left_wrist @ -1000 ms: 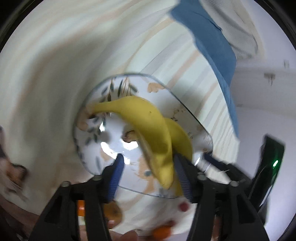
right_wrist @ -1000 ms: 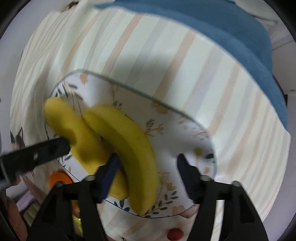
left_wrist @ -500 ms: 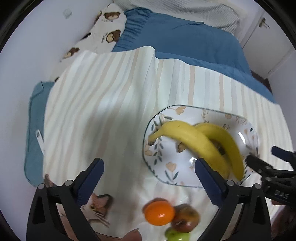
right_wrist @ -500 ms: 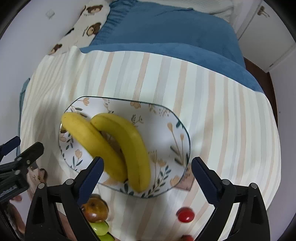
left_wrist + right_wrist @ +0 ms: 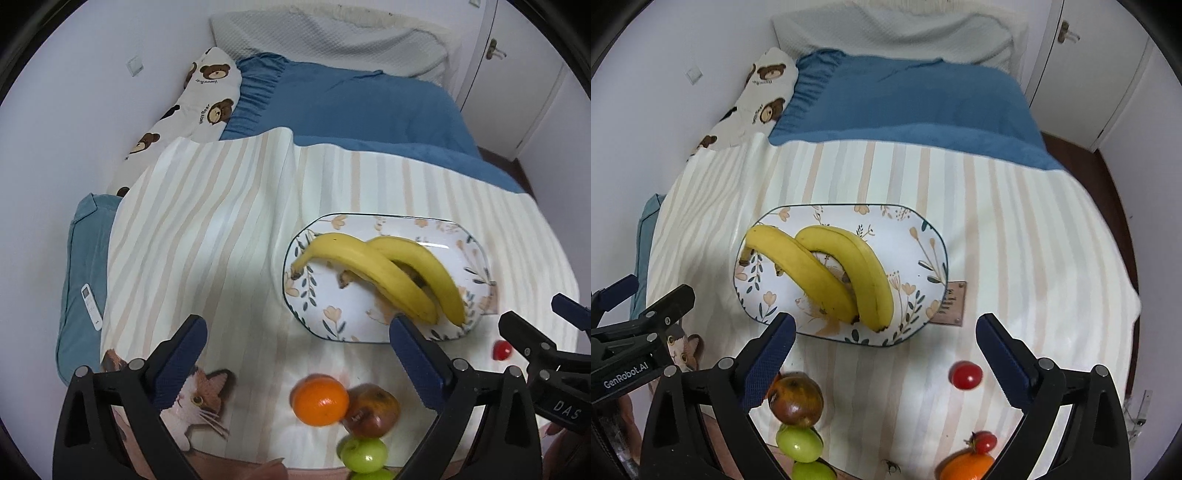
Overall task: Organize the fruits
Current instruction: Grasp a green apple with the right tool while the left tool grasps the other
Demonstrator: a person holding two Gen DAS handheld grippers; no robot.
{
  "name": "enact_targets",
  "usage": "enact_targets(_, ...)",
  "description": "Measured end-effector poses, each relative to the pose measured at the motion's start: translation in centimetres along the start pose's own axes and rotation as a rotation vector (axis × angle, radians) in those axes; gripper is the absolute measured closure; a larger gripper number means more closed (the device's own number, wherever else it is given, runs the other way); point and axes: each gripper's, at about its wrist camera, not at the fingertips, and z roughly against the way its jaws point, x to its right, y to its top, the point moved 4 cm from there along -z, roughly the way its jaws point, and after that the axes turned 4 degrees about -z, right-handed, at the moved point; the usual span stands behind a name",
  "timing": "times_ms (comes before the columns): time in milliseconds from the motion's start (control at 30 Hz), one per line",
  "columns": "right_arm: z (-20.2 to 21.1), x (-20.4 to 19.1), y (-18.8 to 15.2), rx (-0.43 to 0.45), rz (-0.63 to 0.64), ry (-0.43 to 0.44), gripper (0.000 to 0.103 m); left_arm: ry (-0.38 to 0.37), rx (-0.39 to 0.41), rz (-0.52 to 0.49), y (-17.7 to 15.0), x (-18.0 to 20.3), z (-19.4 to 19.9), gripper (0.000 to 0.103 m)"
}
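Note:
Two yellow bananas [image 5: 384, 273] [image 5: 827, 273] lie side by side on a floral oval plate [image 5: 325, 317] [image 5: 923, 243] on a striped cloth. My left gripper [image 5: 295, 336] is open and empty, held above the cloth near the plate's front left. My right gripper [image 5: 884, 332] is open and empty, above the plate's front edge. In front of the plate lie an orange [image 5: 320, 400], a brownish apple [image 5: 373, 410] [image 5: 796, 398], green fruits [image 5: 364, 456] [image 5: 799, 443], and a red cherry tomato [image 5: 502, 350] [image 5: 966, 374]. Another tomato [image 5: 984, 441] and orange [image 5: 966, 467] lie lower right.
The cloth [image 5: 1015, 229] covers a bed with a blue blanket [image 5: 905, 99], a bear-print pillow [image 5: 184, 122] and a white pillow [image 5: 332, 40]. A remote [image 5: 91, 306] lies on a teal cushion at the left. A cat print [image 5: 195, 402] marks the cloth's front.
Both grippers have pulled back and up from the plate and opened wide. The bananas stay on the plate, and the loose fruit in front has come into view.

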Motion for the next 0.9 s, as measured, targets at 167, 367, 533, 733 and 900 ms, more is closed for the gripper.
enact_targets(167, 3.4, 0.1, -1.7, 0.054, -0.016, 0.004, 0.003, -0.005, 0.052, -0.019, -1.1, 0.4, 2.8, 0.002)
enact_targets(367, 7.6, 0.1, -3.4, 0.121, -0.045, 0.02, 0.003, -0.016, 0.109, -0.033, -2.8, 0.7, 6.6, 0.002)
enact_targets(533, 10.7, -0.1, -4.8, 0.165, -0.074, 0.052, 0.003, -0.018, 0.142, -0.04, -4.2, 0.8, 9.1, 0.002)
enact_targets(733, 13.0, -0.3, -6.8, 0.176, -0.109, 0.093, 0.003, -0.009, 0.162, -0.044, -5.7, 0.4, 10.7, 0.002)
enact_targets(900, 10.1, -0.8, -10.3, 0.045, -0.144, 0.143, 0.003, 0.05, 0.111, -0.049, -8.1, -0.6, 8.9, 0.002)
